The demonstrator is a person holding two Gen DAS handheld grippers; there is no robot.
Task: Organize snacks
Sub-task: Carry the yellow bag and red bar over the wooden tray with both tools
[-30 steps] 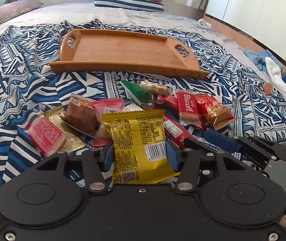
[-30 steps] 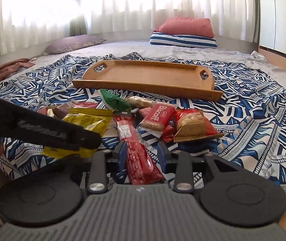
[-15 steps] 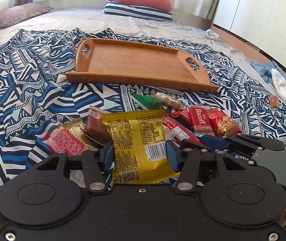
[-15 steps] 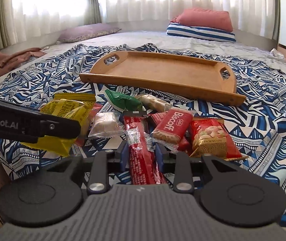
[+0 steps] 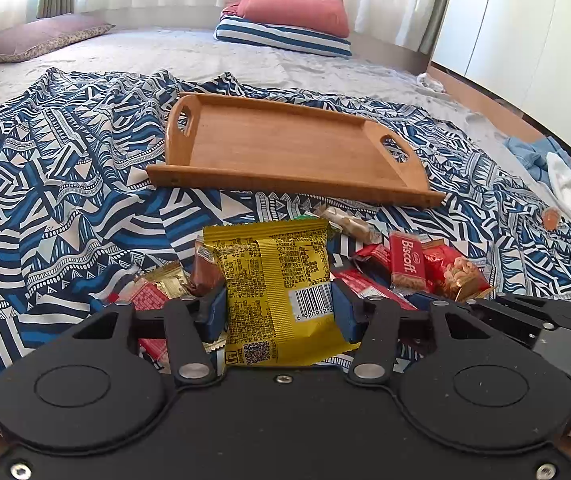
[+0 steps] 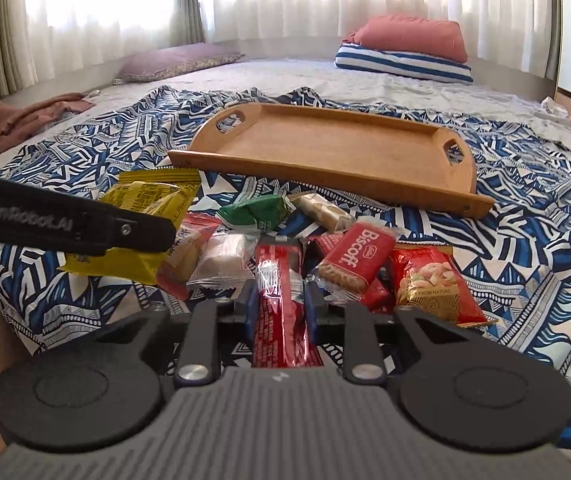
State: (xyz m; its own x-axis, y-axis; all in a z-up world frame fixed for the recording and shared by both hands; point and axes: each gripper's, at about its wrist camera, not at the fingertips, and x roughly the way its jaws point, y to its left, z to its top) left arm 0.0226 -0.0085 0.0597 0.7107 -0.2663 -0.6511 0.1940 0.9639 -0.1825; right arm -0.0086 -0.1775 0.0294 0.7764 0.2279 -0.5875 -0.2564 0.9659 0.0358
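Slippage is the risk: left gripper (image 5: 277, 312) pinches the yellow packet (image 5: 273, 280) by its crinkly sides, right gripper (image 6: 281, 308) is clamped on the red bar (image 6: 281, 300), seemingly near one end; either could drop short of the empty tray (image 6: 325, 148)

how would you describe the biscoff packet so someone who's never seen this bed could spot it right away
Find the wooden tray on the blue and white patterned bedspread; a heap of snack packets lies just in front of it. Near the right of that heap, against the red and gold nut packet, sits the Biscoff packet. It is the small red wrapper with white Biscoff lettering and a biscuit pictured at one end.
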